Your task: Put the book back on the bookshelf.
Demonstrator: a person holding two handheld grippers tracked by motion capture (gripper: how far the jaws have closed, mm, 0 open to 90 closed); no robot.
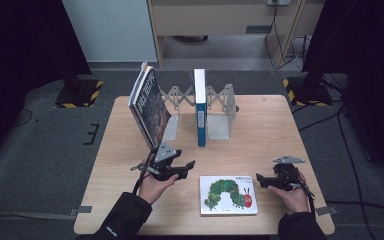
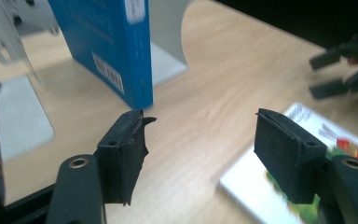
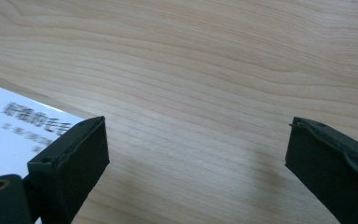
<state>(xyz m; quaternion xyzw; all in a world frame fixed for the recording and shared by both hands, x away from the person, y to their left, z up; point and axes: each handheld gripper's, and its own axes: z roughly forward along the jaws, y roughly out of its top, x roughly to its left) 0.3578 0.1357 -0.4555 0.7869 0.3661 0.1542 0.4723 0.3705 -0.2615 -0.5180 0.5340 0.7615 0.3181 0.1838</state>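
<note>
Caterpillar book lies flat between both grippers' open jaws (untouched), left and right.

A light wooden tabletop carries a metal expanding book rack near its far edge. A thin blue-spined book stands upright in the rack's middle. A large dark-covered book leans tilted at the rack's left end, its top toward the far left corner. A white picture book with a green caterpillar on its cover lies flat near the near edge, right of centre. The left gripper, held in a hand, sits just left of the picture book and below the dark book, jaws parted and holding nothing. The right gripper rests just right of the picture book, toward the near right corner, pointing at the book.
</note>
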